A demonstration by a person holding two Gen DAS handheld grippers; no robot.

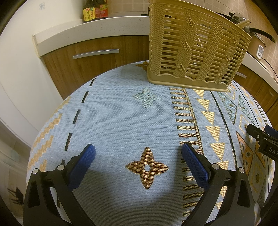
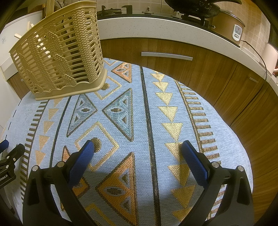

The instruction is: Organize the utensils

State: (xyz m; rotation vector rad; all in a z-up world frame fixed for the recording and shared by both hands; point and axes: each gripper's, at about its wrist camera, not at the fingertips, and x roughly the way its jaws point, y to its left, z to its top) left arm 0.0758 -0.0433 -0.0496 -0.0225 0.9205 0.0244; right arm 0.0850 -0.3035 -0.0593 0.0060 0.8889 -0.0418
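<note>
A tan plastic slatted utensil basket (image 1: 194, 47) stands upright at the far edge of the table; in the right wrist view the basket (image 2: 59, 57) is at the upper left. Through its slats I see dark utensil handles, and pale wooden tips stick out above its rim (image 2: 28, 25). My left gripper (image 1: 138, 151) is open over the light-blue patterned tablecloth (image 1: 121, 118), nothing between its blue pads. My right gripper (image 2: 138, 147) is open too, over the cloth (image 2: 140, 111), well short of the basket. No loose utensils lie on the cloth.
Wooden cabinets with metal handles (image 1: 95, 53) and a white countertop (image 2: 156, 26) run behind the table. Sauce bottles (image 1: 95, 10) stand on the counter at left; a stove with a black pan (image 2: 199, 7) and a rice cooker (image 2: 231, 29) are at right.
</note>
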